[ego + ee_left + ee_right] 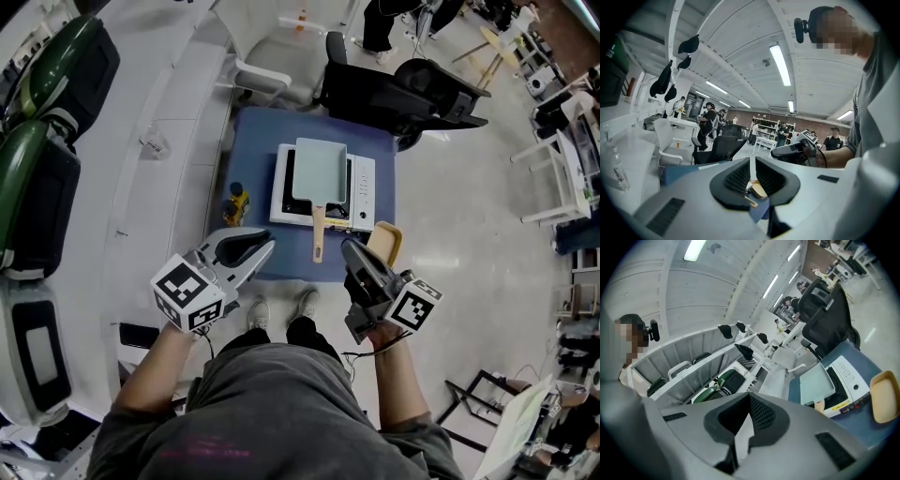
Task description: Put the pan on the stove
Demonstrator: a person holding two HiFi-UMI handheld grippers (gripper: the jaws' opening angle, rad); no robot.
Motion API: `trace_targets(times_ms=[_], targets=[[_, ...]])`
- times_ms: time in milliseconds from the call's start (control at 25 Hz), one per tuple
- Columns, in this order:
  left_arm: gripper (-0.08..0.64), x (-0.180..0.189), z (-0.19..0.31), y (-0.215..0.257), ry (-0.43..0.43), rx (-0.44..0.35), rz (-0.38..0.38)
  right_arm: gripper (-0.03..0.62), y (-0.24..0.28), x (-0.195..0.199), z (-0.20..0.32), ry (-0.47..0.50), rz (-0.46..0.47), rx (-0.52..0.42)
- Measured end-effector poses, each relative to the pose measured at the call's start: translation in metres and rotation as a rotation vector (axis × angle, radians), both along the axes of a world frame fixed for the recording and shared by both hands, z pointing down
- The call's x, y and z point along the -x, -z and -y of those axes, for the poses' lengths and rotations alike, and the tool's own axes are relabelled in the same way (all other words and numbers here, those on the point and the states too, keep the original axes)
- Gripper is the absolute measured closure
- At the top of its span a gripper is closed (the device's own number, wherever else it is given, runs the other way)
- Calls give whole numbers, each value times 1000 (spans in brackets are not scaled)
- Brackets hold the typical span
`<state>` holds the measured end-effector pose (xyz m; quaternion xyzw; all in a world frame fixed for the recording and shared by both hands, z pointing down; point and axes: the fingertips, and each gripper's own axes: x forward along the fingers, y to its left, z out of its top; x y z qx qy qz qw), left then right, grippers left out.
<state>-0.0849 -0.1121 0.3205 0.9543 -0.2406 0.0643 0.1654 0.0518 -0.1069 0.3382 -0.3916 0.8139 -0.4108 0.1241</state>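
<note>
Left gripper (pixel 266 246) hangs empty, its jaws only a narrow slit apart; right gripper (pixel 349 247) is empty too, jaws closed tip to tip. Both hover at the near edge of the table (pixel 248 141), apart from the pan (pixel 320 171). It sits on the stove (pixel 362 192), handle toward the person.

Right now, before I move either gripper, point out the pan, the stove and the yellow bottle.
pan (pixel 320 169): head view, on its pale green base.
stove (pixel 364 190): head view, on the white control strip along its right side.
yellow bottle (pixel 234 206): head view, on its yellow body, below the dark cap.
</note>
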Motion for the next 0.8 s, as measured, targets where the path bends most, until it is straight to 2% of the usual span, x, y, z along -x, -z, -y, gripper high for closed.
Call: trace_targets(times_ms=[160,480,800], targets=[[531,-2,0,4,13,-8,-4,589,13,3,2,25,-62,-57],[551,-4,3,11,32,-41,4,589,40,15,5,71,-245,-196],[558,-8,7,8,42,-42,16,589,34,13,8,78,-259,-184]])
